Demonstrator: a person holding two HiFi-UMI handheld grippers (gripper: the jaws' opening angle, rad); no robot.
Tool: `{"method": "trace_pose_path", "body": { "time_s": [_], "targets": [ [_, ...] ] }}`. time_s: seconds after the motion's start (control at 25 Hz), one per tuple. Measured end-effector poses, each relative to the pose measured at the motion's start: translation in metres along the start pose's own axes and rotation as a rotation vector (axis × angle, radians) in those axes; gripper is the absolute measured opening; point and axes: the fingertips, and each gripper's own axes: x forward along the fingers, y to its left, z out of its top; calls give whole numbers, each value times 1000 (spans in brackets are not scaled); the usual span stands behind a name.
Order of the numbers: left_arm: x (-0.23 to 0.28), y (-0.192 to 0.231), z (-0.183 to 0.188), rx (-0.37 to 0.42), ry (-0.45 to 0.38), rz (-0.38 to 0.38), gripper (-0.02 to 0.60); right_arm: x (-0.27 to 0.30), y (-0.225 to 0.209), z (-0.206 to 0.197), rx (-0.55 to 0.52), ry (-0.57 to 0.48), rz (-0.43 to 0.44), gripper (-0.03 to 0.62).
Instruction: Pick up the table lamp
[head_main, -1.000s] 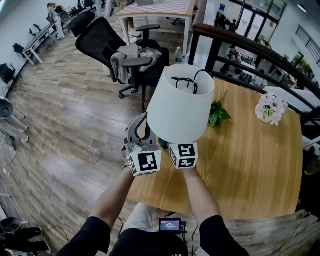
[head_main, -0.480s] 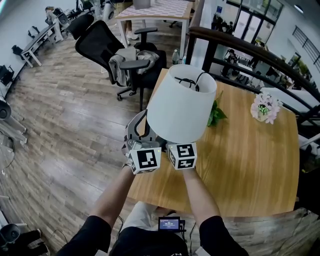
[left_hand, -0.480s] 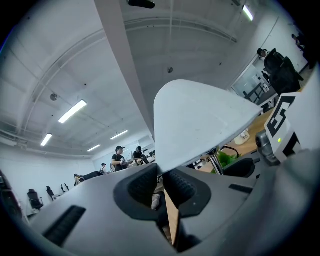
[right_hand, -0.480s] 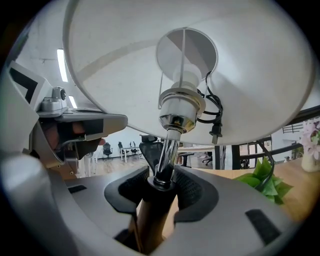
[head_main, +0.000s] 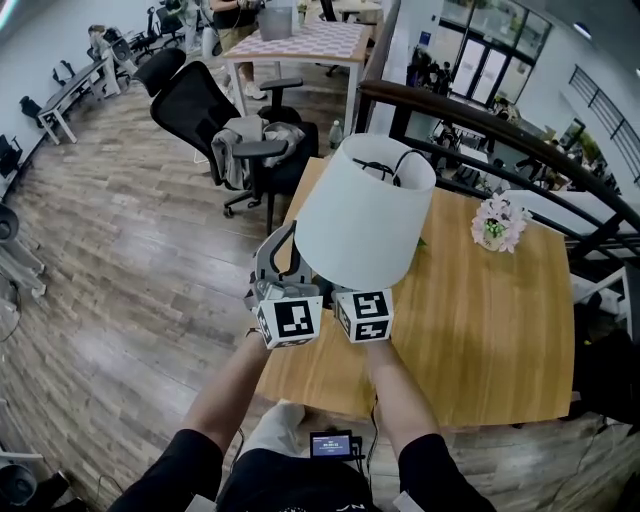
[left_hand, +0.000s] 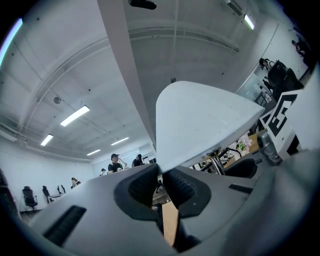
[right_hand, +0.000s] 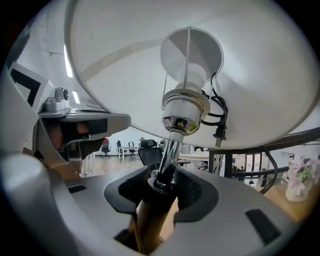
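Ahead and above, the chrome-stemmed table lamp (right_hand: 170, 150) and its white drum lampshade (head_main: 365, 225) block you. Rightward, the light wooden tabletop (head_main: 500, 330) lies open up to a small pot of pale flowers (head_main: 497, 222); a dark curved railing (head_main: 470, 112) closes the far side. A black office chair (head_main: 195, 100) stands well left.

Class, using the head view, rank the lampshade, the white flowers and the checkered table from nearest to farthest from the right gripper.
1. lampshade: directly above and ahead of the right gripper, which grips the lamp pole.
2. white flowers: on the wooden table, ahead to the right.
3. checkered table: far back across the room, to the left.
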Motion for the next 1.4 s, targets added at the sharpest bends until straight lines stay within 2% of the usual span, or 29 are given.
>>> {"method": "trace_pose_path", "body": {
  "time_s": [0.32,0.64,1.4],
  "targets": [
    [-26,-9,74,-35,-56,-15,43,-57,-6,58,-73,23,-32,173],
    [-48,-20,115,-44,-80,-36,41,-98,-4,80,-101,59,-52,173],
    [-76,-30,127,-32,-63,-32,35,-132,10,85,-123,76,-37,167]
  ]
}}
